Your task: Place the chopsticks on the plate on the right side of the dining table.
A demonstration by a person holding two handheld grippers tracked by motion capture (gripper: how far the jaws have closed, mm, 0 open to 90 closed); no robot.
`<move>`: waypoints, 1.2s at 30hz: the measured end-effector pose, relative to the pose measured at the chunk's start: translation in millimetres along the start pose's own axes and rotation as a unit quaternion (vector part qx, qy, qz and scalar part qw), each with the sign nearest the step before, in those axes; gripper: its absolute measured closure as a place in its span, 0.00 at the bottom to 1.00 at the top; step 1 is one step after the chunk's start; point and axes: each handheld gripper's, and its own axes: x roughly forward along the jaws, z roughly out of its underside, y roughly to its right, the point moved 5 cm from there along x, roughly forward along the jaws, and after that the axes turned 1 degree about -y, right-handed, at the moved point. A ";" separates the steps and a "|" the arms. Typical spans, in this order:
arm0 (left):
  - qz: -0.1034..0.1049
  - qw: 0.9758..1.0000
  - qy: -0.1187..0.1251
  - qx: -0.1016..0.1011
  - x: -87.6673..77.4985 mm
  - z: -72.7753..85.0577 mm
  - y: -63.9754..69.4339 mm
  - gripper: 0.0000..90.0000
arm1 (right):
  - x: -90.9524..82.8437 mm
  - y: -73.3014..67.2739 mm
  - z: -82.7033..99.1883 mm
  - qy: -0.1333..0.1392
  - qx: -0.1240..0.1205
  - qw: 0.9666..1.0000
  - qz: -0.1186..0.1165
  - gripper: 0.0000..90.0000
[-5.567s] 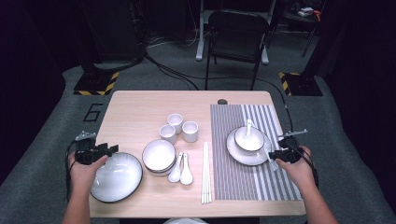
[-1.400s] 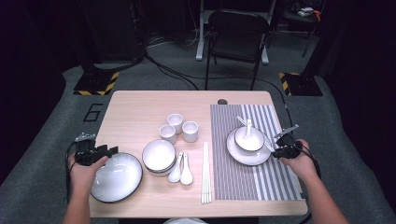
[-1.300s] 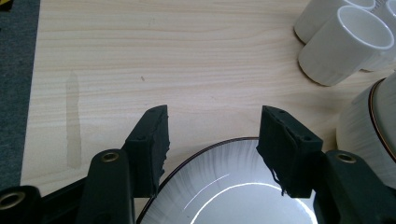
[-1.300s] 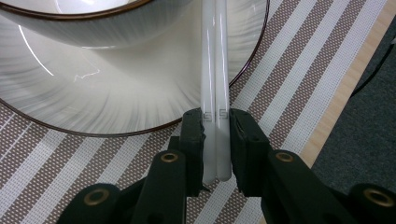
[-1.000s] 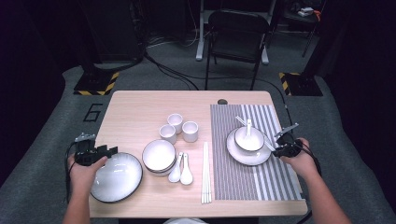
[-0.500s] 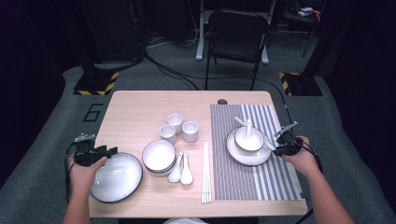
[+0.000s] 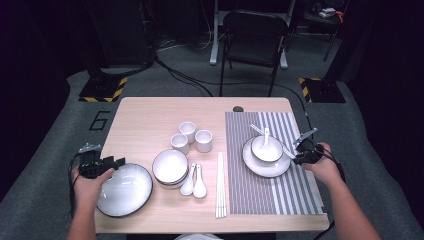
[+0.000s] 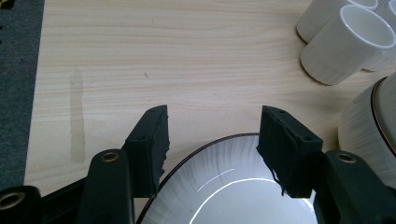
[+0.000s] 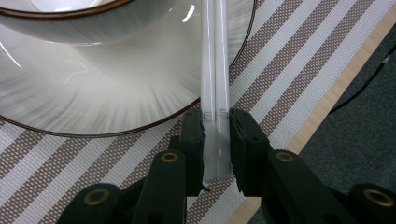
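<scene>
Wooden table at frame centre: the right gripper clenches paired chopsticks, long axis running straight up-frame over the plate; the left gripper gapes around a dish rim.

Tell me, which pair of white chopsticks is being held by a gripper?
The pair lying across the plate on the striped mat, pinched by the right gripper; the other pair lies untouched on bare wood.

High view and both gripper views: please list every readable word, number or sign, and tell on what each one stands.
"6": pale digit on the grey floor, left of the table.
Small marks on the chopsticks between the right gripper pads: too blurred to read.
</scene>
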 end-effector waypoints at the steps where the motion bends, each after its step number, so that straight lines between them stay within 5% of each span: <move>1: 0.000 1.000 0.001 0.000 -0.3 0.0 -0.2 0.48 | 0.0 0.2 -0.1 -0.001 0.000 1.000 0.001 0.85; 16: -0.006 1.000 0.004 -0.004 -3.0 2.6 -1.9 0.48 | 2.1 8.6 -2.1 -0.010 -0.026 1.000 -0.001 0.85; 30: -0.010 1.000 0.004 -0.008 -5.7 5.4 -3.8 0.48 | 5.2 13.5 -9.1 -0.009 -0.106 0.994 0.003 0.85; 36: -0.010 1.000 0.003 -0.006 -7.5 6.4 -5.2 0.48 | 5.7 12.3 -12.0 -0.015 -0.120 0.993 0.004 0.85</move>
